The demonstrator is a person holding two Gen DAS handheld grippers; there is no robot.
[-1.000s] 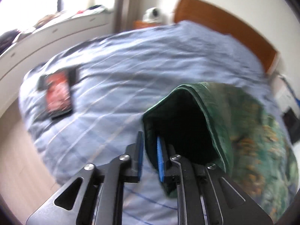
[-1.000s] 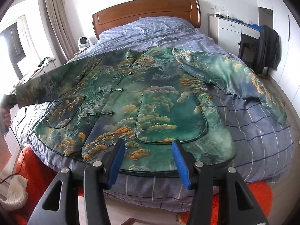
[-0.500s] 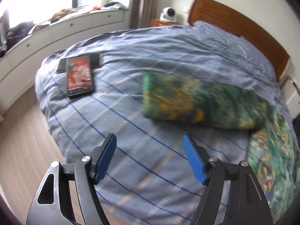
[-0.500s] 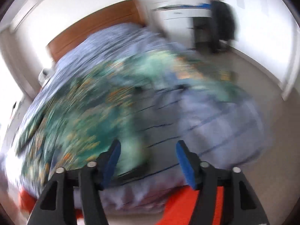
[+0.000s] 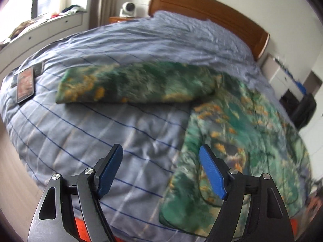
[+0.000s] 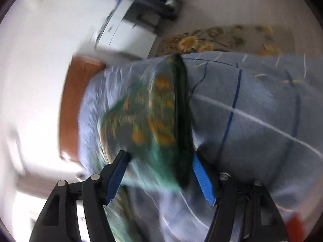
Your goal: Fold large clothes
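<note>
The jacket (image 5: pixel 238 125), a green garment printed with orange clouds, lies spread flat on the blue checked bedspread (image 5: pixel 129 129), its body toward the near right of the bed in your left wrist view and 1 sleeve (image 5: pixel 133 86) stretched straight out across the cover, not yet turned in. As far as these views show, no fold has been made, so all the folding of sleeves and body is left. Your left gripper (image 5: pixel 160 169) hangs above bare bedspread just beside the jacket's side edge, fingers spread wide and holding nothing. Your right gripper (image 6: pixel 159 176) is also spread wide, with the dark-trimmed cuff of the other sleeve (image 6: pixel 159 113) lying between the fingers; the blur keeps you from telling whether either pad touches it. A phone (image 5: pixel 25 84) rests on the far left of the cover, well apart from the sleeve end.
</note>
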